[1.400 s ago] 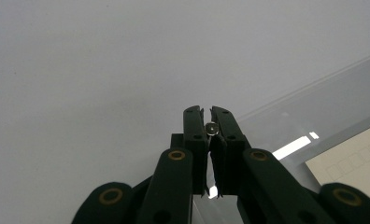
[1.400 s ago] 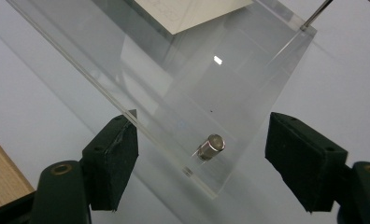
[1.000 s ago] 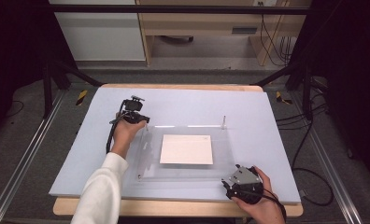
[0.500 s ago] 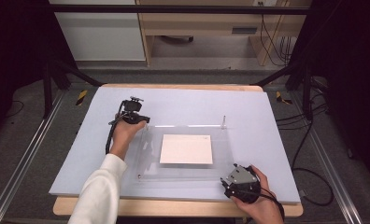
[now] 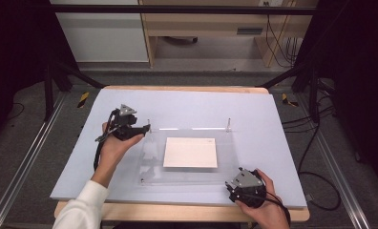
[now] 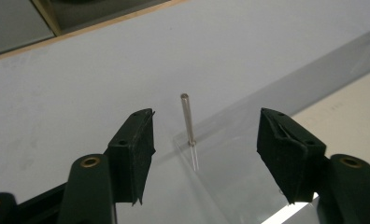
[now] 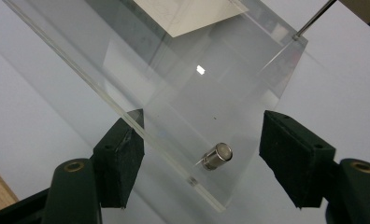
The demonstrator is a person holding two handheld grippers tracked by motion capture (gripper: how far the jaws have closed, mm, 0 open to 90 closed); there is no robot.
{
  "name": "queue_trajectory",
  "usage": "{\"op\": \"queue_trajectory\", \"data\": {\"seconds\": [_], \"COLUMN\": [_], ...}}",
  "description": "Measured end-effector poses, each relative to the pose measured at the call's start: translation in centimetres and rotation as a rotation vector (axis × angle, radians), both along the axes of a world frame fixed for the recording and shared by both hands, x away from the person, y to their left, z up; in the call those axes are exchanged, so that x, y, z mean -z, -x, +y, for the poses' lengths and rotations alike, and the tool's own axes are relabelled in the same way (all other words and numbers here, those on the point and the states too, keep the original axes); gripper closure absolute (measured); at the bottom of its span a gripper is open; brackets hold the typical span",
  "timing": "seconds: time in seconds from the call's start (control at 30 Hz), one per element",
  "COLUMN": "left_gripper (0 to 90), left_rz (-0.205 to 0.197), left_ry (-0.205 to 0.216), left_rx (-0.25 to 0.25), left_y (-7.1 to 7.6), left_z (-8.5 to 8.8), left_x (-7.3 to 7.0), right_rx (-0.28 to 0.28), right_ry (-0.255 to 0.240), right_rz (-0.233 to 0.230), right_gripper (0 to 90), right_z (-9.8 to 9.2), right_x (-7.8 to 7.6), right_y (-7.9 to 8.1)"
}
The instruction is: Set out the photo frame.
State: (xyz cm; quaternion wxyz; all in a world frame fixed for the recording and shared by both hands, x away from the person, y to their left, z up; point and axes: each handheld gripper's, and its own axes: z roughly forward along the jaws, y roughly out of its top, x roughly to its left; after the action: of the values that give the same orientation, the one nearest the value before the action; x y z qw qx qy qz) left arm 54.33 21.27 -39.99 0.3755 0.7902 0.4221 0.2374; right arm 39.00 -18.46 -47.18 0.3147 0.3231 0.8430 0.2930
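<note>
On the grey table point(image 5: 273, 124), both tongs gape; clear plate's point(image 7: 183, 102) edges barely visible.

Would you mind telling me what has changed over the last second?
Almost nothing. The right gripper edged slightly toward the clear plate's near corner; its jaws are open around the stud. The left gripper stayed open at the far pin. Plate and paper unmoved.

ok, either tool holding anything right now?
No. The left tool is open around a thin metal pin; the right tool is open around a clear sheet's corner.
</note>
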Motion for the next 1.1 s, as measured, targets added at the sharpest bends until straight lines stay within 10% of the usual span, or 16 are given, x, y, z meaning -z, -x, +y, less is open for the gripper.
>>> {"op": "queue_trajectory", "data": {"seconds": [0.33, 0.63, 1.1], "left_gripper": [17.7, 11.0, 17.8], "left_rz": [-0.089, -0.143, -0.225], "left_ry": [-0.080, -0.099, -0.306], "left_rx": [0.137, 0.226, 0.379], "left_y": [7.4, 10.5, 15.0], "left_z": [-0.2, -1.4, -2.5], "left_x": [1.6, 1.8, 3.6], "right_rx": [0.008, 0.015, 0.013], "right_ry": [-0.004, -0.012, -0.018], "right_rz": [0.007, 0.005, 0.007], "right_gripper": [31.2, 31.4, 31.7], "right_z": [0.0, 0.0, -0.1], "right_x": [0.0, -0.2, -0.2], "right_y": [0.0, 0.0, 0.0]}}
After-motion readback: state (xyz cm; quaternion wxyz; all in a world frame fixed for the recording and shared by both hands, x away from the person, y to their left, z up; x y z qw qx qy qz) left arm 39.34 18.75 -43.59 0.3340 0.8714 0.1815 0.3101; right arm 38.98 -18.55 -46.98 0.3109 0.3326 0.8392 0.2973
